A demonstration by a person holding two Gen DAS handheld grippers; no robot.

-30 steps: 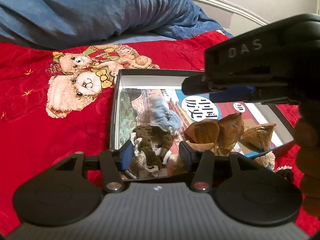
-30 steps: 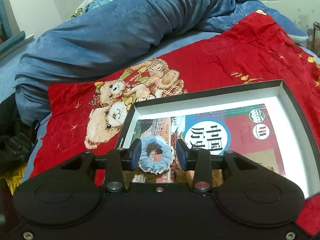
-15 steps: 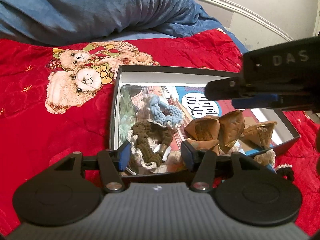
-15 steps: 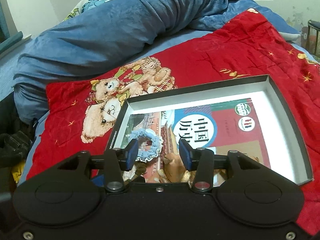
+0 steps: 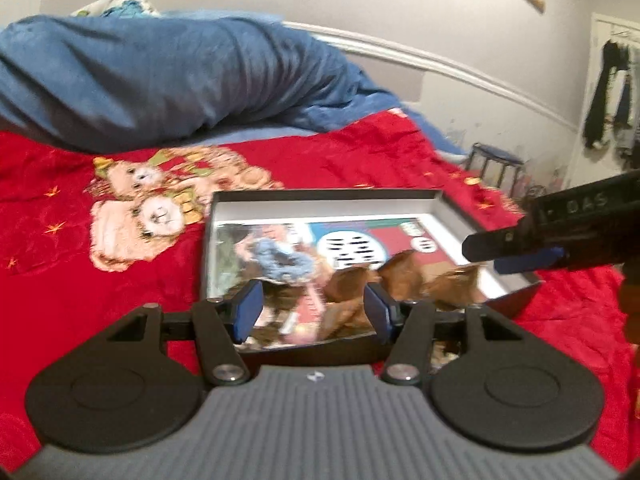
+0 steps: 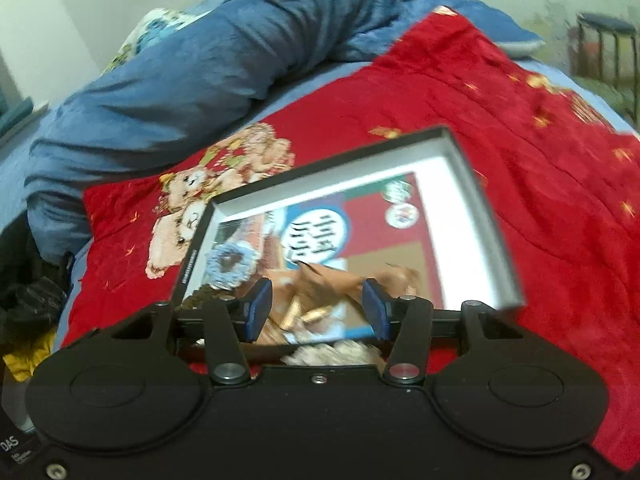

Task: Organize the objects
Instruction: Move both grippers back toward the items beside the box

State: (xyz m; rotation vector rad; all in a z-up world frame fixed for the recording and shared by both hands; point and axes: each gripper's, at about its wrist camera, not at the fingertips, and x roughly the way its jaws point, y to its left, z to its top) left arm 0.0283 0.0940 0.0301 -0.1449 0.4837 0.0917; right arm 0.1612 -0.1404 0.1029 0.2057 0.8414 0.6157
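blue scrunchie point(image 6: 230, 263) released into box point(image 6: 494, 240) | right claw point(image 5: 516, 256) marked "DAS"

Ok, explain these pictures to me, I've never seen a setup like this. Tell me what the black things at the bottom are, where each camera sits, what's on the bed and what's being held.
No robot here: a person holds a two-finger gripper in each hand, and each gripper carries a camera looking forward along its fingers. One picture comes from the left gripper, the other from the right gripper, which also shows at the edge of the left view. The black shapes at the bottom are the grippers' own bodies.

On a red blanket with a teddy bear print lies a shallow black box. Inside it are a blue scrunchie, some brown wrapped parcels and a dark brown knitted thing, blurred. A blue duvet lies behind.

Both grippers are open and hold nothing; their jaws have just been opening.
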